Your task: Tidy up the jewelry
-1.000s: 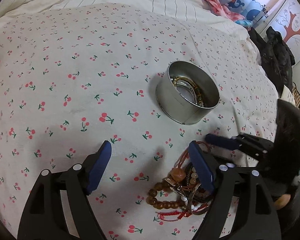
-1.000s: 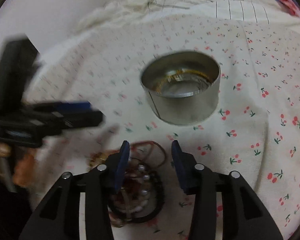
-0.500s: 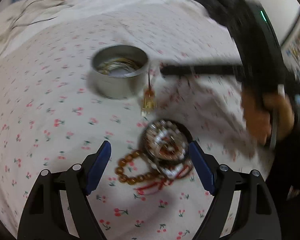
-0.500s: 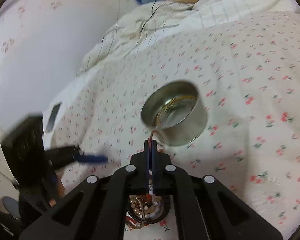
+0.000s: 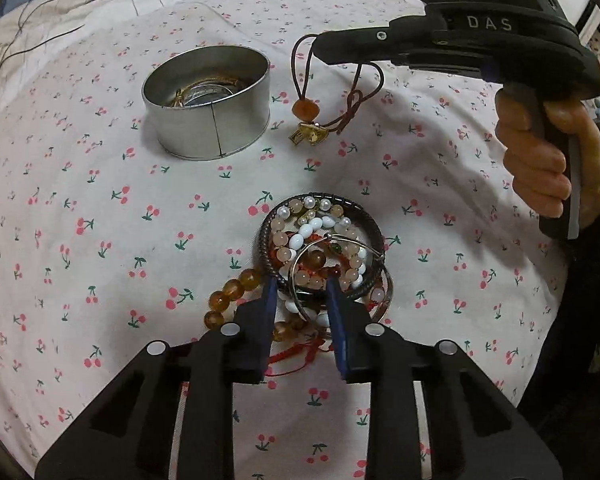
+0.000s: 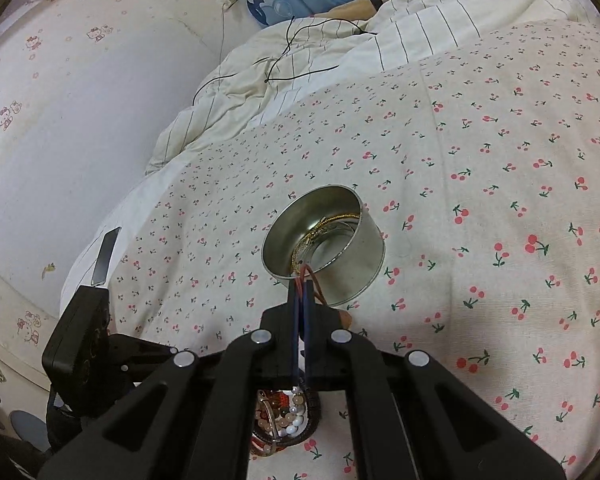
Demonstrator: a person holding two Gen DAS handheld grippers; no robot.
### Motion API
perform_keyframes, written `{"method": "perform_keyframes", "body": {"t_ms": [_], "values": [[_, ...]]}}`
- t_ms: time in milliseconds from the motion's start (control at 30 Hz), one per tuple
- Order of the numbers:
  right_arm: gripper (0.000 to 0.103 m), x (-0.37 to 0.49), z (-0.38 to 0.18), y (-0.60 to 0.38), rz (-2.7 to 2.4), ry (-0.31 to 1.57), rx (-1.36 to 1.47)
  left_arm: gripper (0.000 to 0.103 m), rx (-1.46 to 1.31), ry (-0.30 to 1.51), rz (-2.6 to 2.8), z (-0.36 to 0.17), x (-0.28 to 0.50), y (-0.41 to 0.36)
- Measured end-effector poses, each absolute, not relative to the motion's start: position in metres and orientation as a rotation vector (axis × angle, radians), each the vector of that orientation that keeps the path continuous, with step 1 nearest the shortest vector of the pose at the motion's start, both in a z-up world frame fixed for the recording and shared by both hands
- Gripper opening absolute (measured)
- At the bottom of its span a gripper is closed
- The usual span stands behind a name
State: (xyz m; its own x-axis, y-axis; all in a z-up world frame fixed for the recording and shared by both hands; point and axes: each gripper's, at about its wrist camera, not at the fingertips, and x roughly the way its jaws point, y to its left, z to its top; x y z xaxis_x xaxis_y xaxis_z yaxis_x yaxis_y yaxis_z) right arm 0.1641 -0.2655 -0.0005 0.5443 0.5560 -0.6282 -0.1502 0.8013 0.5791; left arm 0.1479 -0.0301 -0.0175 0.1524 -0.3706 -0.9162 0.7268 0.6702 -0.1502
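- The left tool points down at a heap of bracelets low in the centre of the left wrist view; its jaws have just been closing.
- Its blue pads now stand narrowly apart on either side of the heap's near edge, with a silver bangle and beads between them; whether the pads already press on anything I cannot tell.
- In the heap lie a dark coiled ring, pink and white beads, an amber bead string trailing to the left, and red cord at the bottom.
- The right tool sits in the upper right of the left wrist view, a hand wrapped round its grip at the right edge.
- It is clenched on a brown cord, which dangles from its tip with an orange bead and a gold charm at the bottom, clear of the heap.
- In the right wrist view the same tool shows its pads pressed together with the cord pinched at the tip, just in front of the tin's near wall.
- The tin, round and silver, stands open on the cherry-print bed, upper left of centre in the left wrist view, just left of the hanging charm.
- Gold-coloured jewelry already lies inside the tin.
- A striped quilt with a thin black cable on it bunches beyond the cherry print in the upper part of the right wrist view.
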Motion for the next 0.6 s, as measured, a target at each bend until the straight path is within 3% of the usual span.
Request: {"method": "perform_keyframes", "body": {"t_ms": [67, 100, 133, 600], "values": [[0.002, 0.164, 0.0, -0.266, 0.441, 0.905, 0.499, 0.016, 0.365, 1.168, -0.804, -0.016, 0.149, -0.029], [0.002, 0.164, 0.0, -0.266, 0.441, 0.905, 0.499, 0.007, 0.36, 1.167, -0.801, -0.016, 0.15, -0.028], [0.002, 0.164, 0.0, -0.266, 0.441, 0.906, 0.5, 0.004, 0.349, 1.163, -0.8, -0.014, 0.151, -0.026], [0.002, 0.163, 0.002, -0.27, 0.448, 0.897, 0.516, 0.003, 0.231, 1.071, -0.764, 0.015, 0.16, -0.006]]}}
